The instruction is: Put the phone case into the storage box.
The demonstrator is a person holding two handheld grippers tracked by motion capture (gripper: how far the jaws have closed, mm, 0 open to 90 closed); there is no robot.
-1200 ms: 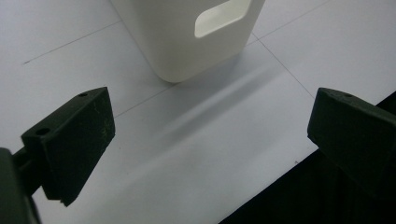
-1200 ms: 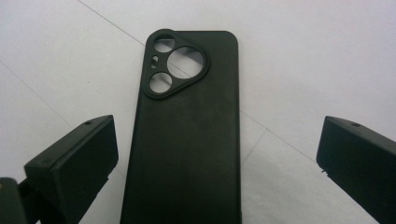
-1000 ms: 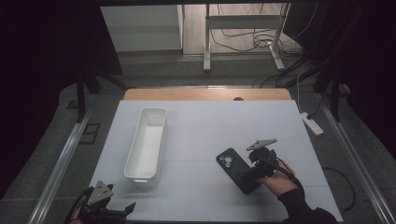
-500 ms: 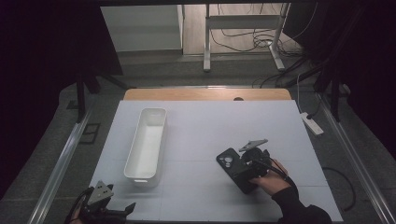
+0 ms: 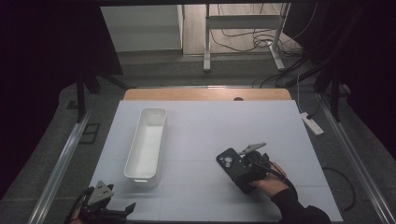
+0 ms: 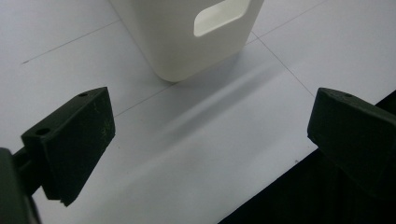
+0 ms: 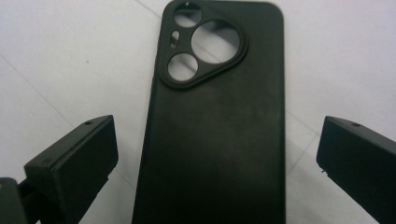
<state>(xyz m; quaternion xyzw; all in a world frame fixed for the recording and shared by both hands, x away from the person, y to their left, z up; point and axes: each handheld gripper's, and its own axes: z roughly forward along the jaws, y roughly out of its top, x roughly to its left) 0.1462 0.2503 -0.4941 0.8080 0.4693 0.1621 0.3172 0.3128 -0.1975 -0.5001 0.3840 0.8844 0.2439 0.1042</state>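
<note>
A black phone case (image 5: pixel 227 161) lies flat on the white table, camera cut-outs pointing away and left. My right gripper (image 5: pixel 241 172) is low over its near end, open. In the right gripper view the phone case (image 7: pixel 215 140) lies between the two jaws of my right gripper (image 7: pixel 219 144), with a gap on each side. A long white bin (image 5: pixel 145 142) stands at the left of the table. My left gripper (image 5: pixel 124 209) rests at the near-left corner, open. In the left gripper view my left gripper (image 6: pixel 210 126) faces the handle end of the bin (image 6: pixel 196 32), with nothing between its fingers.
The white table (image 5: pixel 210 126) ends in a wooden strip at the back. A power strip (image 5: pixel 312 123) lies off the right edge. The table's near edge runs under the right jaw in the left gripper view, and metal rails flank the table.
My right gripper has come nearer and slightly left, settling lower over the phone case. The case, the bin and the left gripper have stayed where they were.
</note>
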